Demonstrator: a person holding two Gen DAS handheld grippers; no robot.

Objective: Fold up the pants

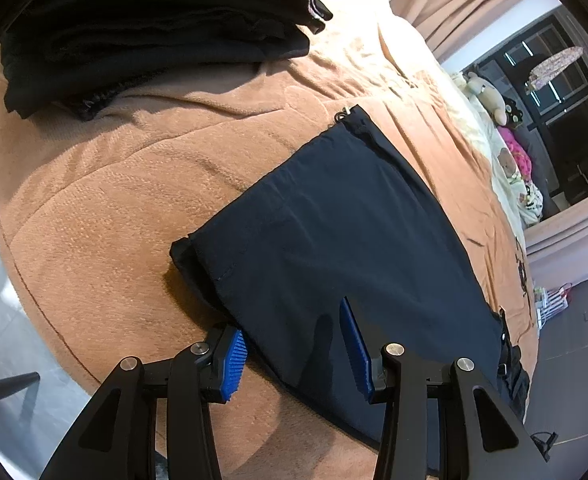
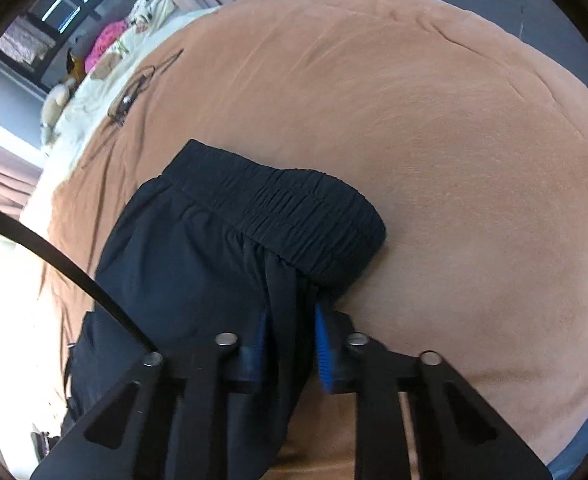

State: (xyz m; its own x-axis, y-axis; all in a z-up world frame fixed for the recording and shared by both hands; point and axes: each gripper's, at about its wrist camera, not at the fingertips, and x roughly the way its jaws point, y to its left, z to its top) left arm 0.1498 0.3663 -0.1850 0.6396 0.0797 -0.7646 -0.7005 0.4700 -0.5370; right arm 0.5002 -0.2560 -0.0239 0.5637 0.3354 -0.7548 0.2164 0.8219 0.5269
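- The dark navy, smooth-fabric pants (image 1: 333, 216) are lying folded on the bed's tan fleece blanket (image 1: 106, 200), gathered elastic waistband (image 2: 290, 220) showing.
- The right gripper (image 2: 292, 344) is pinching cloth below the waistband.
- The left gripper (image 1: 294, 344) is straddling the hem edge, fingers partly apart.
- No writing is readable.
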